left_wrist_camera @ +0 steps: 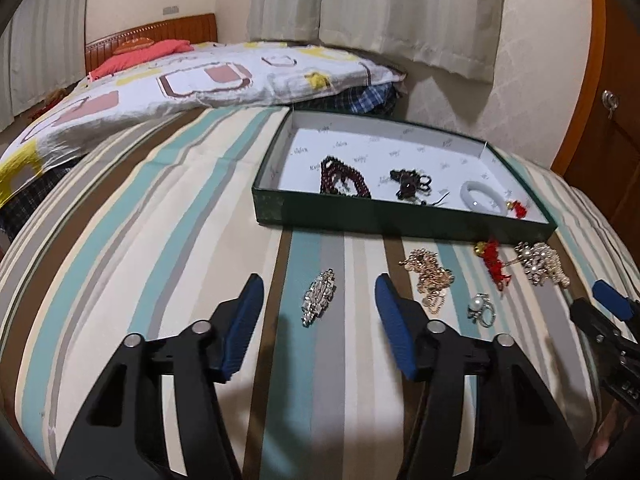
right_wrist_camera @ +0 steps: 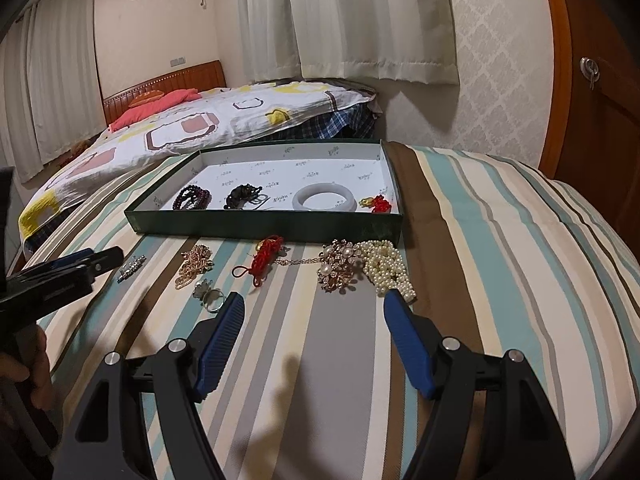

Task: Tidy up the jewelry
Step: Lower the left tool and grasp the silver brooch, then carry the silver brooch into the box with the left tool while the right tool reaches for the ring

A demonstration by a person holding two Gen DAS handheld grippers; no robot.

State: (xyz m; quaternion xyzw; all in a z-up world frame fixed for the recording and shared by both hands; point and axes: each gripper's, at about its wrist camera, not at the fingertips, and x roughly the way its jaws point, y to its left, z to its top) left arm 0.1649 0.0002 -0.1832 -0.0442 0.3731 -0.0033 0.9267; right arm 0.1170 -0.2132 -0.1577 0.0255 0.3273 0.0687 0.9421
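Four pieces already lie in the green box (right_wrist_camera: 264, 226): dark beads (right_wrist_camera: 192, 198), a black piece (right_wrist_camera: 242, 196), a pale bangle (right_wrist_camera: 324, 200), a red charm (right_wrist_camera: 376, 203). Six wait on the striped bed (right_wrist_camera: 480, 240) just before it, by my count. The left claw (left_wrist_camera: 319, 294) gapes around a silver brooch (left_wrist_camera: 318, 298), untouched; the right claw (right_wrist_camera: 314, 308) hangs open, empty. Bedroom: curtains, headboard, wooden door.

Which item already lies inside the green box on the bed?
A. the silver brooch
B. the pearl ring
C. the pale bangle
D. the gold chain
C: the pale bangle rests on the white floor of the green box, while the pearl ring, silver brooch and gold chain lie outside it on the striped cover.
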